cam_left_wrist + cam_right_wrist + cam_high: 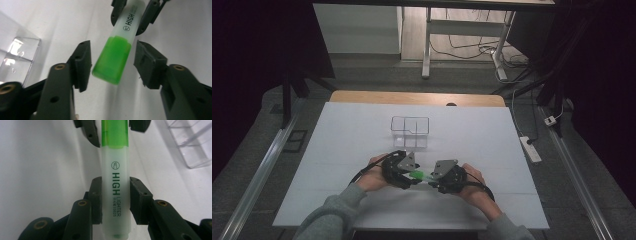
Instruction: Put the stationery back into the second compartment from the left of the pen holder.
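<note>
Right claw (115, 200) is clamped on the pale barrel of a green highlighter (115, 182), both pads pressed against its sides. Left claw (112, 63) stands apart around the green cap (112, 60) without touching it, gaps visible on both sides. The highlighter is held between the two hands above the white surface (337, 150). A clear plastic compartment organiser (410, 129) sits farther off.

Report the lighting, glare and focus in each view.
High view: dim, dark surroundings, evenly lit white table. Left gripper view: bright glare on the clear organiser, near jaws soft, green cap slightly blurred. Right gripper view: highlighter lettering sharp, background washed out.
</note>
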